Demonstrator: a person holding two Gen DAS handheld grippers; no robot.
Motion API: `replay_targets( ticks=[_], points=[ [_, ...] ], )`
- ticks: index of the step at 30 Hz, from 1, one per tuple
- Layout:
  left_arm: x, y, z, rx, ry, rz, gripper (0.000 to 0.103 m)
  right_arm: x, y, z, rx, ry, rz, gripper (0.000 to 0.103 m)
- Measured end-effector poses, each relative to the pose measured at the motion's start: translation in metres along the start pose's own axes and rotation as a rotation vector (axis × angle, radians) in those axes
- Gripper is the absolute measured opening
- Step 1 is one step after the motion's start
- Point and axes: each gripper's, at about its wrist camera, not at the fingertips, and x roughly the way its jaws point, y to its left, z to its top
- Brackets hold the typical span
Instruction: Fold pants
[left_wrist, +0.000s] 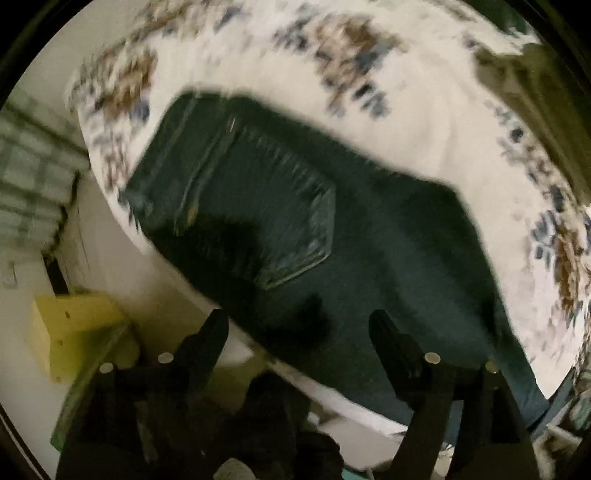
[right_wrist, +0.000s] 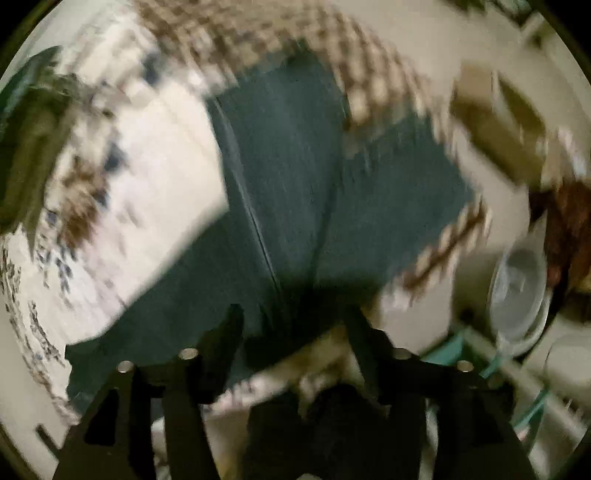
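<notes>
dark pants (left_wrist: 332, 229) flat on floral sheet (left_wrist: 424, 122), frame centre; left claw (left_wrist: 299, 325) and right claw (right_wrist: 291, 321) spread, seemingly above lower edge; blurred.

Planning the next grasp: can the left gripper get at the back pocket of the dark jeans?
Probably yes. The left gripper is open above the dark blue denim jeans, and nothing covers the stitched back pocket ahead of it.

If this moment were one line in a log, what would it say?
task: fold pants | pants: flat on floral sheet | left gripper: open, empty | right gripper: open, empty | views: blurred
</notes>
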Motion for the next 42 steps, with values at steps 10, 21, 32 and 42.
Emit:
replay_targets(
  ticks=[10,21,32,42],
  points=[
    [-0.012,-0.084,-0.037,0.221,-0.063,-0.016,0.077,0.055,0.048,0.132,-0.066,-0.139,-0.134,0.068],
    [0.004,-0.091,-0.061,0.251,0.025,-0.048,0.077,0.014,-0.164,0.101,0.455,-0.115,-0.032,0.034],
    [0.006,-0.114,-0.064,0.373,-0.053,0.088,0.077,0.022,0.008,0.121,0.042,-0.213,-0.007,0.08],
    [-0.002,-0.133,-0.077,0.389,-0.023,0.031,0.077,0.029,-0.01,0.125,0.077,-0.234,-0.212,0.007]
  ],
)
